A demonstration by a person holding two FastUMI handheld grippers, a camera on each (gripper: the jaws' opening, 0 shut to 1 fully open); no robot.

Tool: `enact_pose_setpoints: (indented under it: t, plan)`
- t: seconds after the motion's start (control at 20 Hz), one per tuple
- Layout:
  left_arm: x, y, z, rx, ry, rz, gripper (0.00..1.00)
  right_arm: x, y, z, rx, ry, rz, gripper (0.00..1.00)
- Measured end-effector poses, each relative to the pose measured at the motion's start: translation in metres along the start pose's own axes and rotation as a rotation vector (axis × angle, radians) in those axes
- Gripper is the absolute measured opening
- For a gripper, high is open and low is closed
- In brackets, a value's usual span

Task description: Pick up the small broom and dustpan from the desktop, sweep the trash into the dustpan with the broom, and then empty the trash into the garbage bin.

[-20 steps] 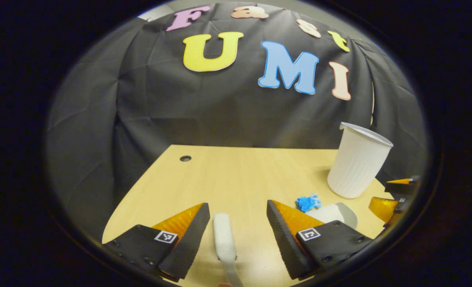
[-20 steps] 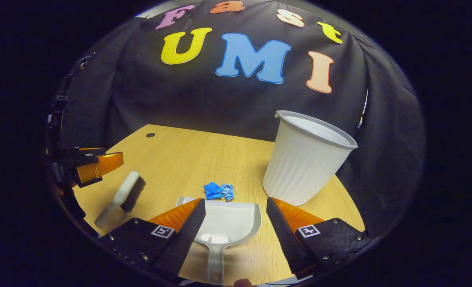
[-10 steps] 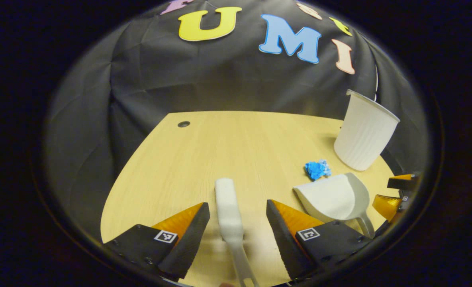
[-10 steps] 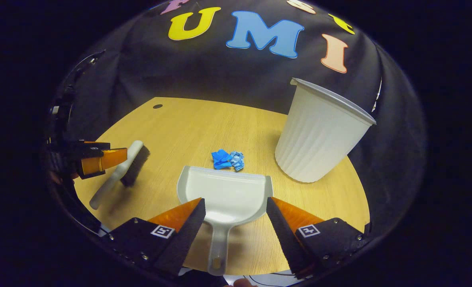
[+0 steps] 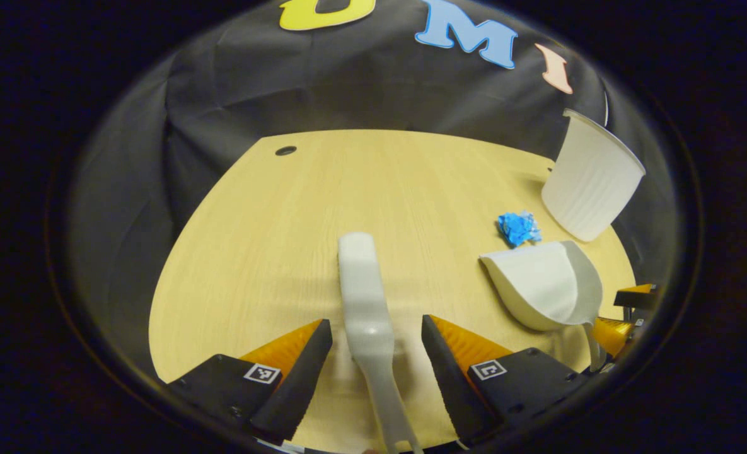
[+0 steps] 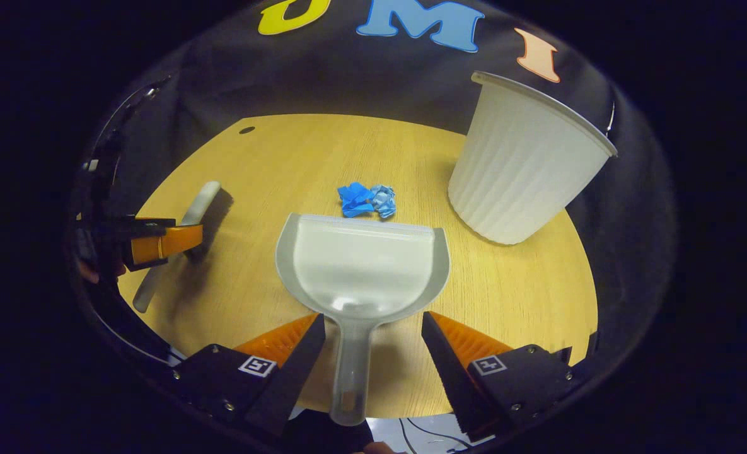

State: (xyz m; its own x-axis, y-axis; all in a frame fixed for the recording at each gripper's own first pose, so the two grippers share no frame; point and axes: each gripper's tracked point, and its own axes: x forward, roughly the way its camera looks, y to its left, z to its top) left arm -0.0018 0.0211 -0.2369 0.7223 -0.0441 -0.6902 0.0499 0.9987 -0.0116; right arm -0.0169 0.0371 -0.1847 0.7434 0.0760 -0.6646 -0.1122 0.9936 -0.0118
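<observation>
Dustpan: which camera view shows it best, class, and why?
The right gripper view: the dustpan lies central, with its whole scoop and handle visible between the open jaws. The left gripper view shows it sideways near the edge, with its handle partly hidden.

There is one table (image 6: 524,296). On it lie one small broom (image 5: 364,302), between the left tongs (image 5: 376,359), and one dustpan (image 6: 360,268), its handle between the right tongs (image 6: 373,362). Past the dustpan sit one blue scrap of trash (image 6: 367,200) and one white bin (image 6: 524,170). That makes two tongs.
</observation>
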Motion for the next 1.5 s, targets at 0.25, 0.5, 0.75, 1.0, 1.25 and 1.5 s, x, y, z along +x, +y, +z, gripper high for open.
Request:
enact_pose_setpoints:
  t: [0.25, 0.5, 0.75, 1.0, 1.25, 1.5]
  plan:
    - [0.017, -0.002, -0.004, 0.009, 0.053, 0.002, 0.94, 0.016, 0.005, -0.019, 0.034, 0.123, 0.041, 0.96]
    - [0.033, -0.004, -0.009, 0.022, 0.096, 0.013, 0.94, 0.037, 0.010, -0.025, 0.042, 0.187, 0.060, 0.97]
    - [0.043, -0.002, -0.010, 0.026, 0.117, 0.027, 0.88, 0.053, 0.010, -0.023, 0.041, 0.199, 0.066, 0.86]
    - [0.051, 0.005, -0.008, 0.083, 0.119, 0.044, 0.66, 0.055, 0.010, -0.023, 0.028, 0.202, 0.079, 0.67]
    - [0.048, 0.005, 0.006, 0.135, 0.105, 0.023, 0.59, 0.056, 0.008, -0.024, 0.015, 0.192, 0.084, 0.39]
    - [0.058, -0.011, 0.019, 0.148, 0.083, -0.015, 0.50, 0.057, 0.003, -0.023, -0.023, 0.183, 0.103, 0.34]
